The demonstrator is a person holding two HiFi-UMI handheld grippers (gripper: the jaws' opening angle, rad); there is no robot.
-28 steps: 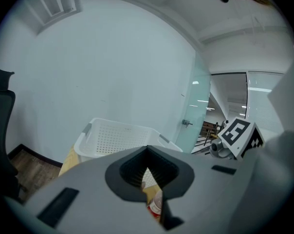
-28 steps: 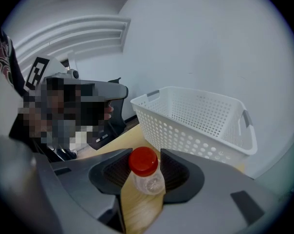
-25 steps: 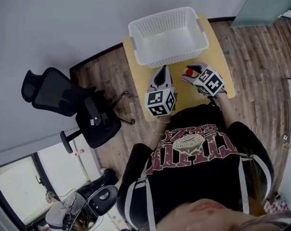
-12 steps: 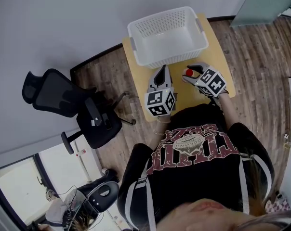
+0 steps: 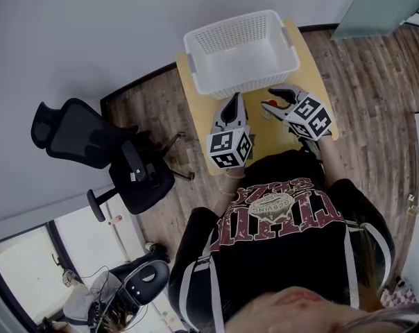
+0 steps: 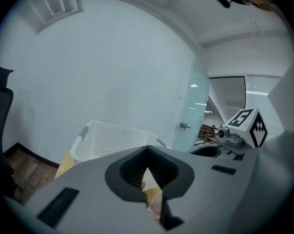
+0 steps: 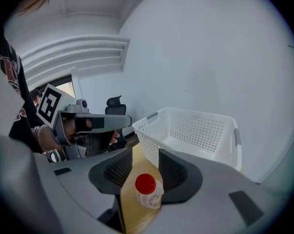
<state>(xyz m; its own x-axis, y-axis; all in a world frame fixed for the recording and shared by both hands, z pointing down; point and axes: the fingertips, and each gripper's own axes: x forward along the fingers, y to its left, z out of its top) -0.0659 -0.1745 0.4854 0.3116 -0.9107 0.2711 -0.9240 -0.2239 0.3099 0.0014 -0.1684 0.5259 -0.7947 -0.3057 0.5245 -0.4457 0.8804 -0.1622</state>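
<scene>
r gripper (image 7: pixel 139 172): jaws wide apart, gripping nothing; lower centre of right gripper view.
bottle (image 7: pixel 147 191): clear, red cap, upright on table (image 5: pixel 317 89), in the gap just ahead of r jaws.
l gripper (image 6: pixel 150 182): jaws nearly together, narrow slit, nothing held; centre of head view, left of bottle.
basket (image 5: pixel 241 83): white, top centre of head view, at table's far end, near bottle.
</scene>
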